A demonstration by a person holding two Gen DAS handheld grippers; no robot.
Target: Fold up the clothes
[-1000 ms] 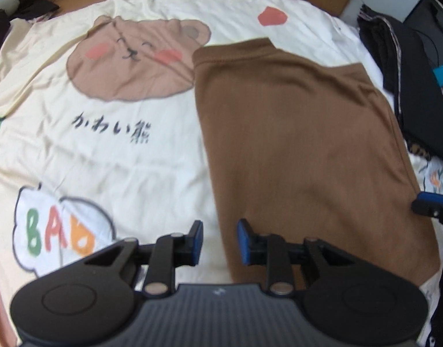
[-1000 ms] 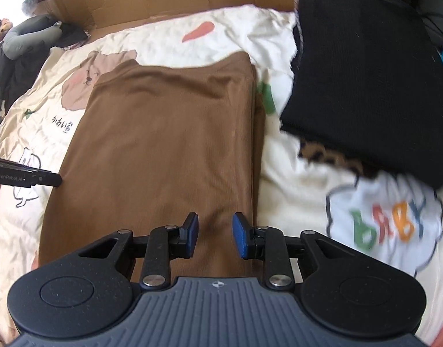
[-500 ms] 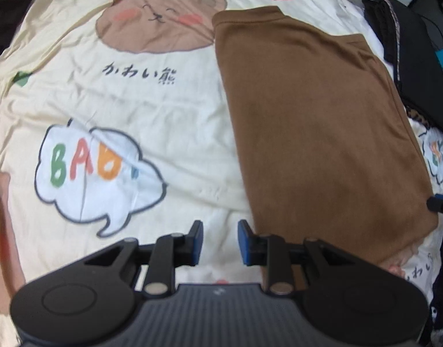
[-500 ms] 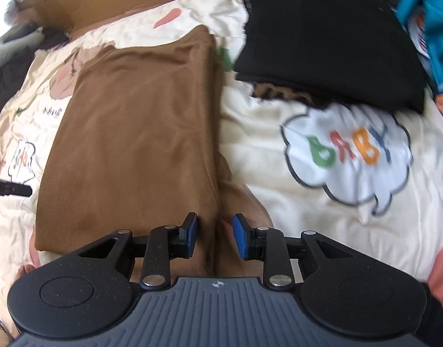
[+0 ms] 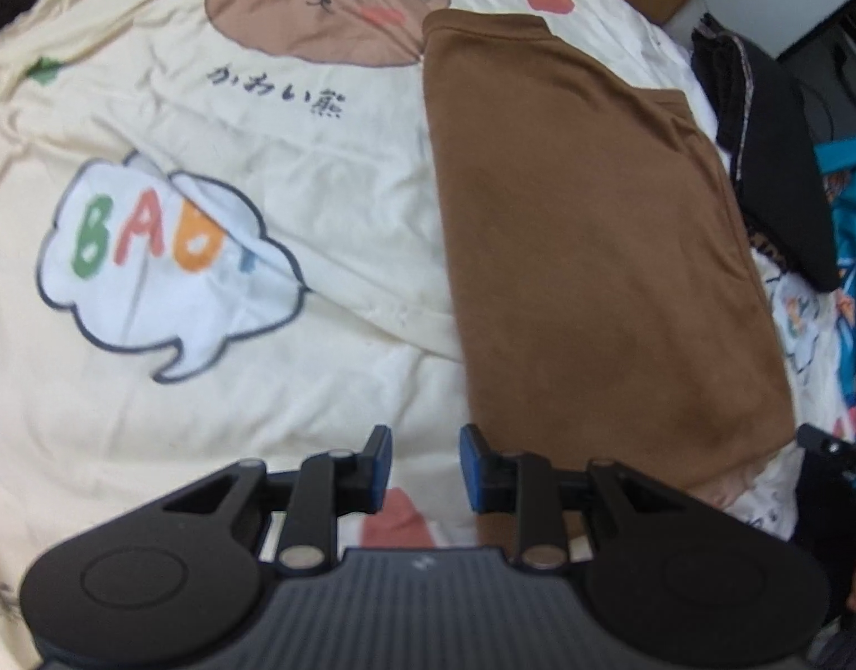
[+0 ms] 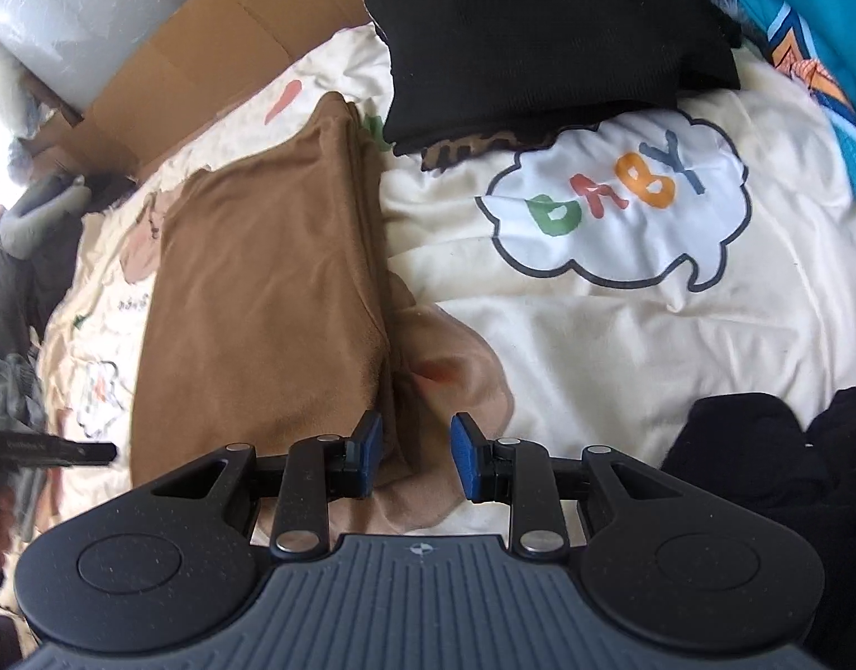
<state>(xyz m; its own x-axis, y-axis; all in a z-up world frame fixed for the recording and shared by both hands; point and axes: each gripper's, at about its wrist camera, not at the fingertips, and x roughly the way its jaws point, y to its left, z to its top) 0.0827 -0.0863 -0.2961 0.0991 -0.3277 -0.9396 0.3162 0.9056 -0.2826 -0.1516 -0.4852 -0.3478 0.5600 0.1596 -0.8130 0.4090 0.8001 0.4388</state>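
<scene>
A brown garment (image 5: 589,257) lies folded into a long flat strip on a cream cartoon-print bedsheet (image 5: 260,379). My left gripper (image 5: 425,466) hovers over the sheet beside the garment's near left corner, jaws apart, nothing between them. In the right wrist view the same brown garment (image 6: 266,301) runs up the left half, and my right gripper (image 6: 414,458) hangs just past its near right corner, open and empty over a bear print. The left gripper's tip (image 6: 65,451) shows at that view's left edge.
A folded black garment (image 6: 539,33) lies on the sheet right of the brown one, with teal fabric (image 6: 802,28) beyond it. More dark clothing (image 6: 774,463) sits at the near right. Cardboard (image 6: 204,61) lines the far edge of the bed.
Both grippers have drawn back along the brown garment toward its near end, the left sliding off its left edge and the right off its right edge. Jaw gaps look the same.
</scene>
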